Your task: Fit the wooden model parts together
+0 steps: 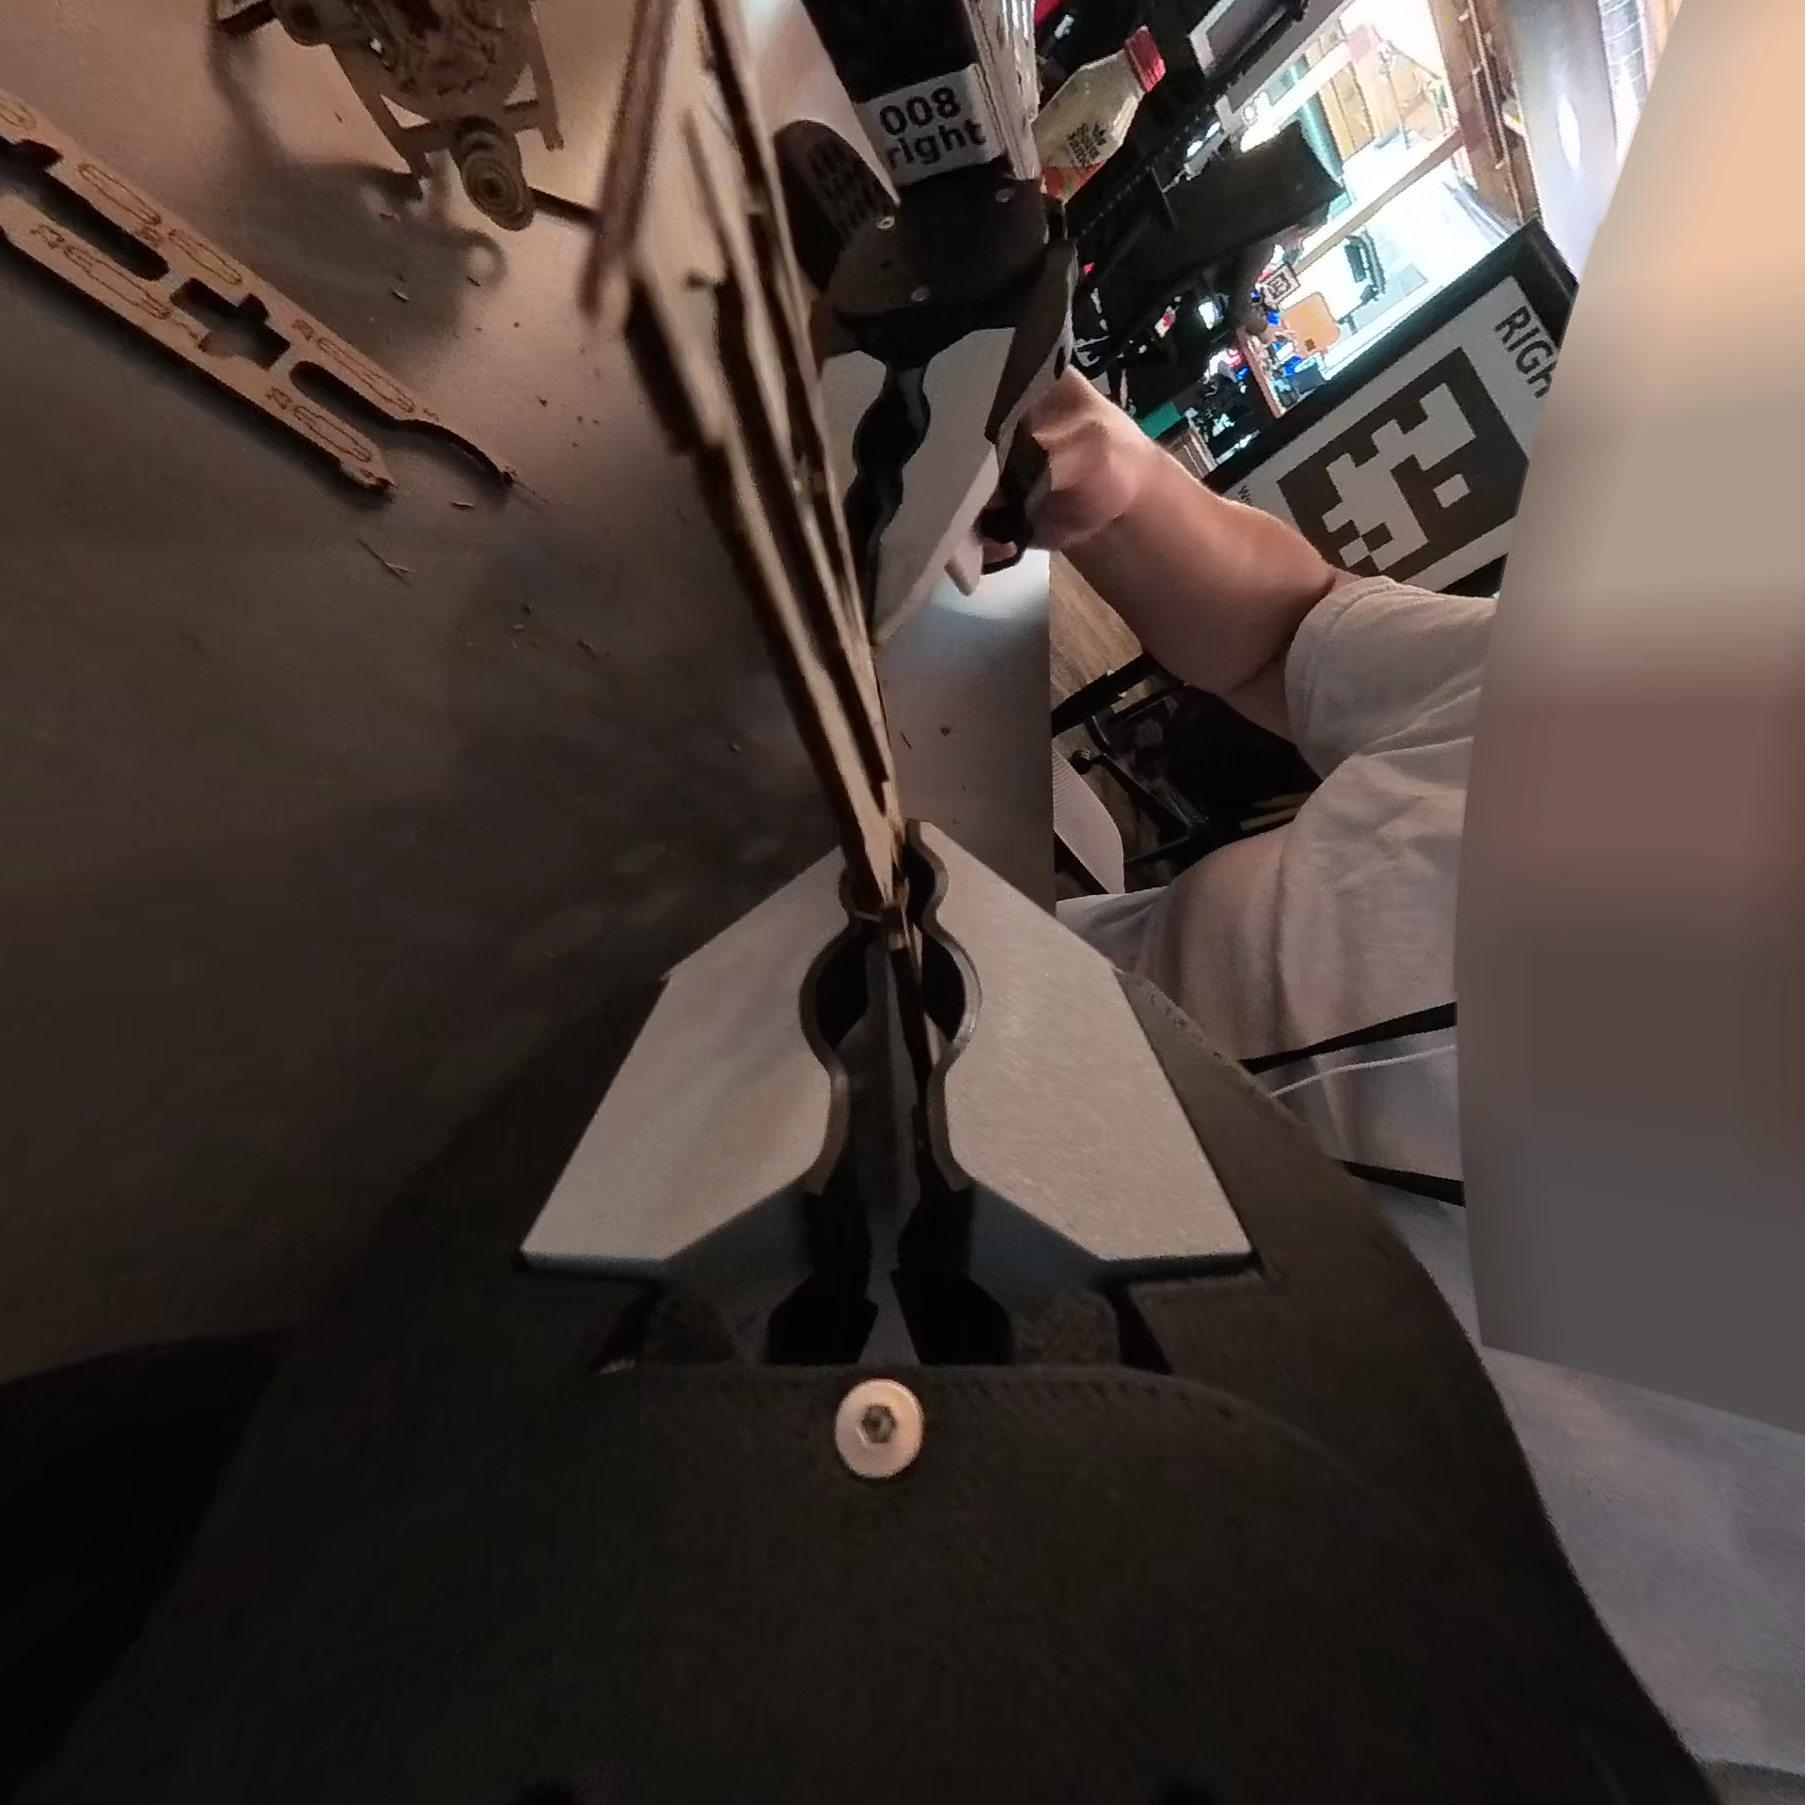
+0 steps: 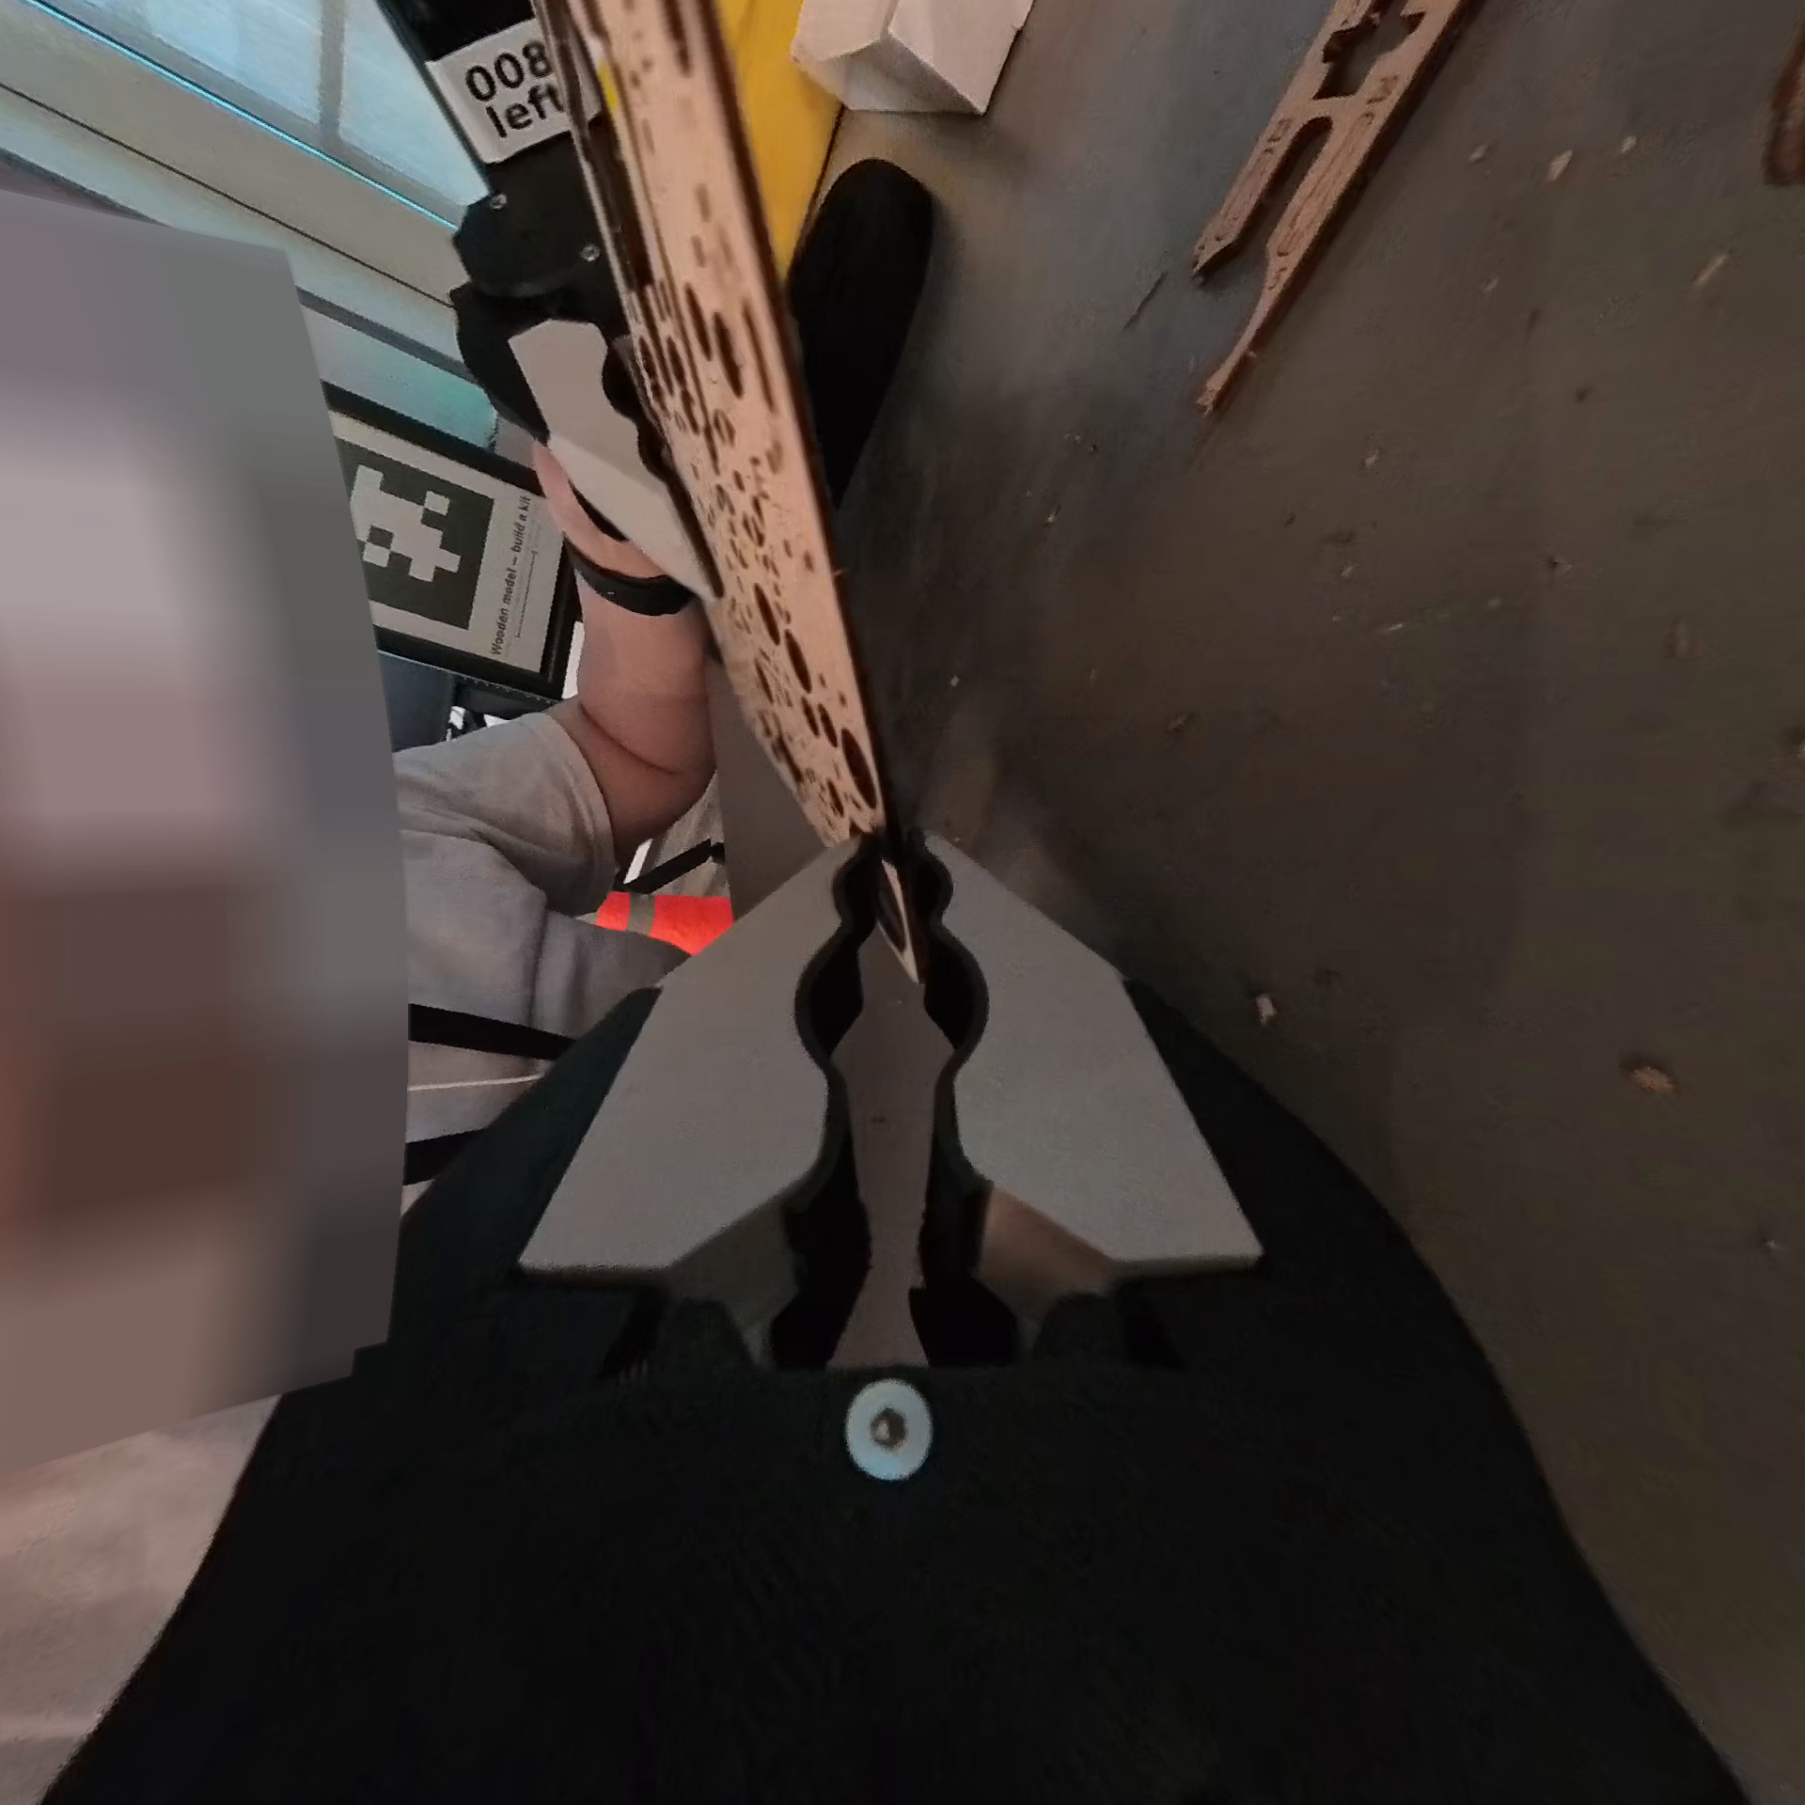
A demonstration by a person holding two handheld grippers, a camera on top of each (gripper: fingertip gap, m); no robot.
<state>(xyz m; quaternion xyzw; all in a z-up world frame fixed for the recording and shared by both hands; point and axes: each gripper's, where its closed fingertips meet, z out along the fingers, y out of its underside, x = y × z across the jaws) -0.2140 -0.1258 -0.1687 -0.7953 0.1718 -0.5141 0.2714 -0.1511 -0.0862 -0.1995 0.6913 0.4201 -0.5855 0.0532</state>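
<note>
Workshop, chip-strewn bench (image 2: 1367, 781), marker boards (image 1: 1387, 469)

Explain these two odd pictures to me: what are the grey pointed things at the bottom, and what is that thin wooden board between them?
No robot arm is at work here. A person holds a hand-held two-finger gripper in each hand, and each carries a camera looking forward along its fingers. One picture comes from the left gripper, the other from the right gripper. The grey pointed shapes are each gripper's own two fingers, seen from behind.

Both are closed on one flat, thin wooden sheet with many cut-out holes, pinching opposite ends and holding it above the table. That is why each picture shows the other gripper at the far end, with the person's hand on its handle.

On the dark grey tabletop lie a leftover strip of cut wooden frame, a partly built wooden model with a small wheel, and wood crumbs.
</note>
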